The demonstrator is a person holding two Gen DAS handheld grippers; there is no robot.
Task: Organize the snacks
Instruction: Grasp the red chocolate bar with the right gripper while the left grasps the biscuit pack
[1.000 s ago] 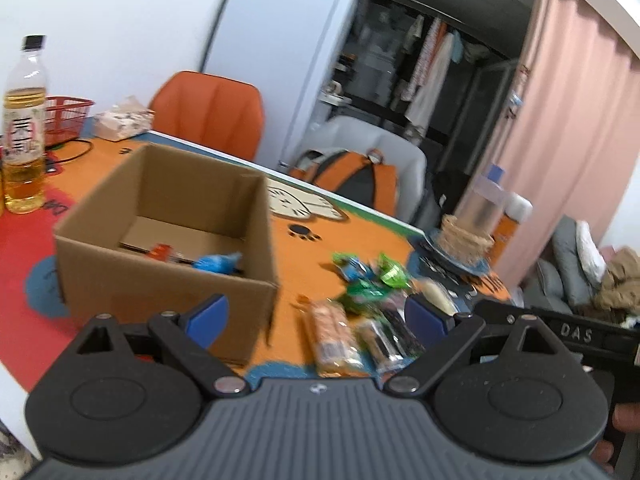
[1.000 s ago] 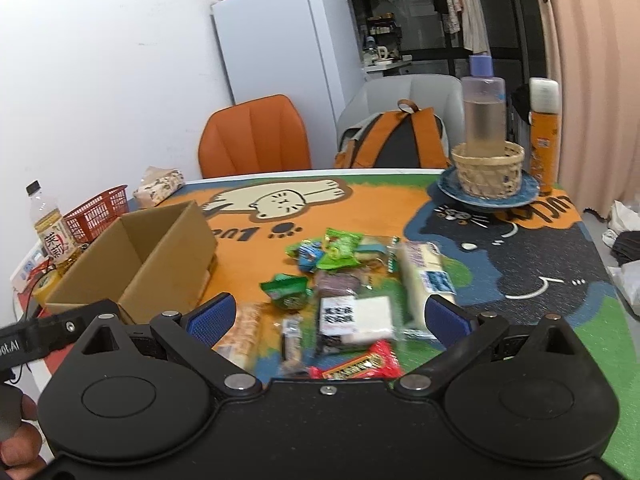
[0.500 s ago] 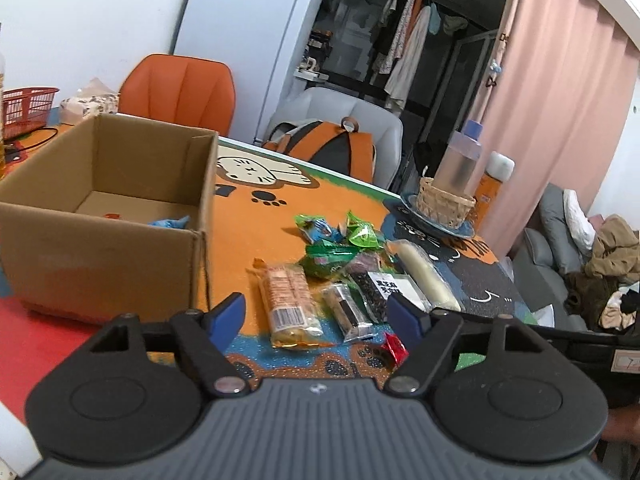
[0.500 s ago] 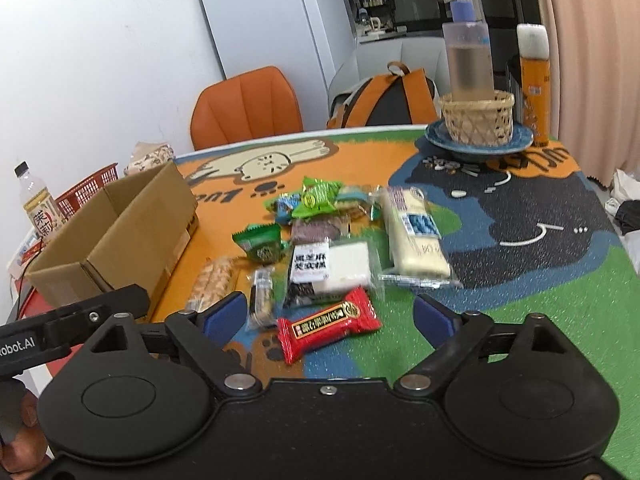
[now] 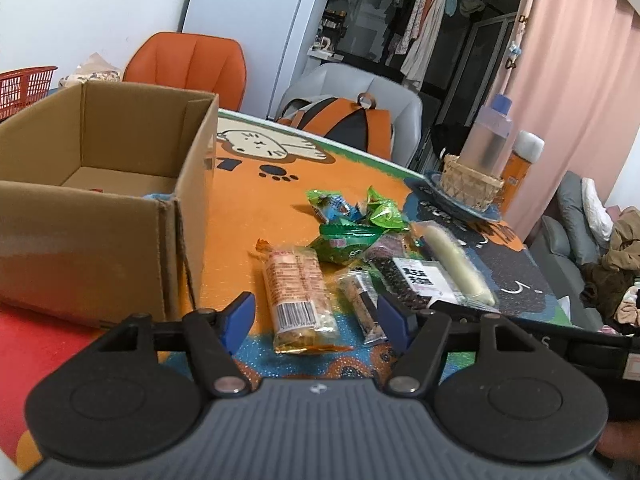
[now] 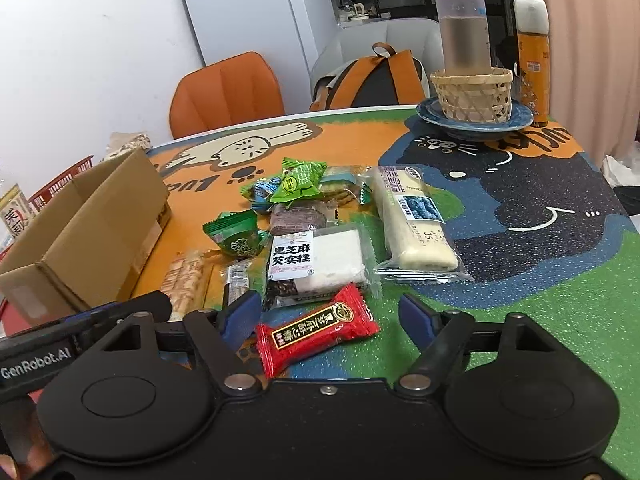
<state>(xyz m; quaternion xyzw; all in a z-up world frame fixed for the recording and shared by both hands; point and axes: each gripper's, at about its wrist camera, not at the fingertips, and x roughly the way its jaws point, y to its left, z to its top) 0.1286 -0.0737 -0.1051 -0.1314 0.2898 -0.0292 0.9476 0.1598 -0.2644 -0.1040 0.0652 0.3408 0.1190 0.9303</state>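
Observation:
A heap of wrapped snacks lies on the cat-print table mat. In the left wrist view my left gripper (image 5: 316,316) hovers low over an orange biscuit pack (image 5: 298,292) and a thin clear-wrapped bar (image 5: 360,304). Its jaws are closing, with both packs between the blue fingertips but untouched. To the left stands an open cardboard box (image 5: 100,216) with a couple of wrappers inside. In the right wrist view my right gripper (image 6: 328,316) straddles a red snack pack (image 6: 316,328). Its jaws are closing too, pads clear of the pack. The other gripper's arm (image 6: 80,336) shows at lower left.
A black sesame cake pack (image 6: 312,260), a long white cake (image 6: 412,220) and green packets (image 6: 296,182) lie behind. A bamboo basket (image 6: 472,92) with a bottle sits on a blue plate at the back right, beside an orange can (image 6: 532,60). The box (image 6: 88,232) stands left; chairs stand behind the table.
Both grippers have sunk toward the snacks and their jaws have narrowed. The left view has swung from the box toward the biscuit pack; the red pack now sits between the right fingers.

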